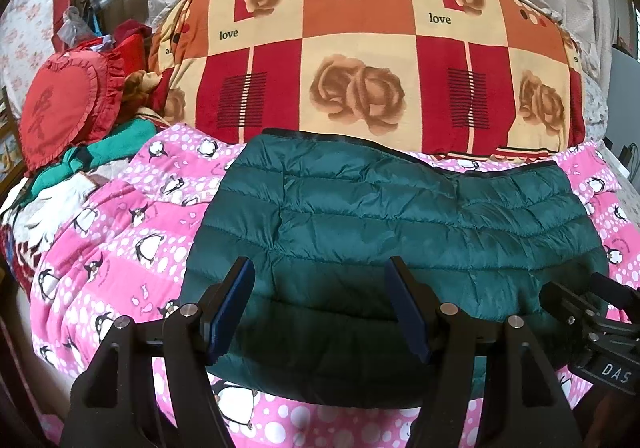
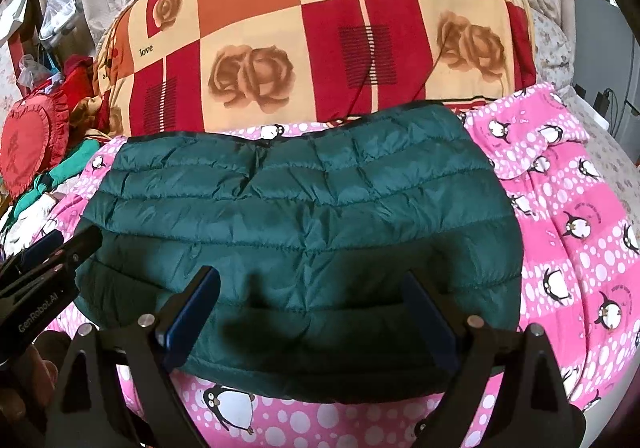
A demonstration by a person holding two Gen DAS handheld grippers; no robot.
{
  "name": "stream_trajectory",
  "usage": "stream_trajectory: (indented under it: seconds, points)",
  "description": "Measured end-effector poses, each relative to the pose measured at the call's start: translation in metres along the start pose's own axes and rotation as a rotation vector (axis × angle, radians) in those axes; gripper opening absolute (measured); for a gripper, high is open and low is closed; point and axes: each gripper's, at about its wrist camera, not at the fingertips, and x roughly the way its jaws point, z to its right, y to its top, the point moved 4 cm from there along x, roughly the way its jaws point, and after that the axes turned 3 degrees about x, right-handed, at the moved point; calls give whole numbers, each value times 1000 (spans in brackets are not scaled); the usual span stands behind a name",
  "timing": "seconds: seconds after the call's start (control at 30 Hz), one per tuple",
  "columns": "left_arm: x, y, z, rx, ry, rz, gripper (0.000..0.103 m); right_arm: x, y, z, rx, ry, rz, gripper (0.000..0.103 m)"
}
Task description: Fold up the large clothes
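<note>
A dark green quilted puffer jacket (image 1: pixel 380 224) lies folded into a compact rectangle on a pink penguin-print blanket (image 1: pixel 120 248); it also shows in the right wrist view (image 2: pixel 304 208). My left gripper (image 1: pixel 320 308) is open and empty, hovering above the jacket's near edge. My right gripper (image 2: pixel 312 312) is open and empty too, above the same near edge. The right gripper shows at the right edge of the left wrist view (image 1: pixel 592 312); the left gripper shows at the left edge of the right wrist view (image 2: pixel 48 252).
A big folded quilt (image 1: pixel 360 48) with roses and red checks lies just behind the jacket. A red heart-shaped pillow (image 1: pixel 64 108), green clothes (image 1: pixel 112 148) and white fabric pile up at the left. The pink blanket (image 2: pixel 568 208) spreads to the right.
</note>
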Motion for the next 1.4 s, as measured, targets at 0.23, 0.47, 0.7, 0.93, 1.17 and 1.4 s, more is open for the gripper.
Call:
stream_trajectory:
  seconds: [0.23, 0.47, 0.7, 0.93, 1.17, 1.4]
  points:
    - [4, -2, 2, -3, -2, -12, 38, 3, 0, -1, -6, -4, -4, 95]
    - [9, -2, 2, -7, -6, -25, 38, 10, -1, 1, -15, -13, -21, 95]
    - [11, -2, 4, -5, -13, -28, 38, 12, -1, 3, -15, -14, -27, 95]
    - [16, -4, 6, -5, -14, -44, 38, 15, 0, 3, -19, -11, -35, 95]
    - [18, -5, 6, -8, -18, -53, 38, 20, 1, 2, -14, -4, -40, 95]
    - [21, -6, 5, -13, -23, -59, 38, 22, 2, -1, -21, -5, -38, 95]
